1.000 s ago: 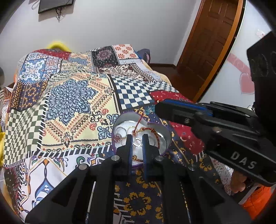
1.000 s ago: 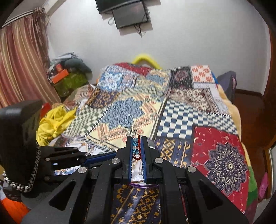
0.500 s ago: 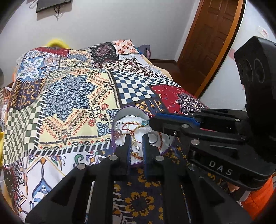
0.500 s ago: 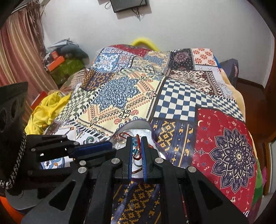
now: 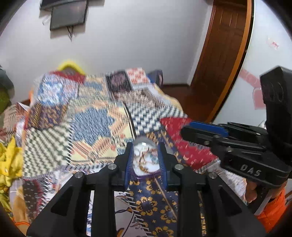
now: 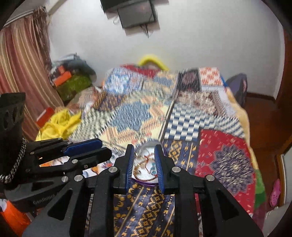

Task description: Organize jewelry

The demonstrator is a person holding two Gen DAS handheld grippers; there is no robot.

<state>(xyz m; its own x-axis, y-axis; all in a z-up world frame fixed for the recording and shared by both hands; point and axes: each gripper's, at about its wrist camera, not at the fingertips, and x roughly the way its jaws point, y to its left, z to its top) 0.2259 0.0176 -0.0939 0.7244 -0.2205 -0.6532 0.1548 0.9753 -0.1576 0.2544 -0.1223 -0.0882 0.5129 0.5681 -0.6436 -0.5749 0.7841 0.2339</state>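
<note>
A round silvery tin with a purple rim (image 5: 146, 175) lies on the patchwork bedspread. It holds a tangle of red thread bracelets, gold rings and blue beads (image 6: 146, 165). My left gripper (image 5: 145, 158) is open and empty, its fingers framing the tin from above. My right gripper (image 6: 144, 162) is open and empty, also over the tin (image 6: 144, 179). The right gripper's side shows in the left wrist view (image 5: 206, 131); the left gripper's side shows in the right wrist view (image 6: 85, 147). Both views are blurred by motion.
The patchwork bedspread (image 6: 182, 124) covers the bed. Yellow cloth (image 6: 58, 122) and piled boxes lie at the bed's left. A wooden door (image 5: 219, 54) stands at the right, a wall screen (image 6: 135, 12) above the bed's head.
My right gripper has opened and let the red bracelet with blue beads fall into the tin. My left gripper has opened wider. Both have pulled back and tilted up.
</note>
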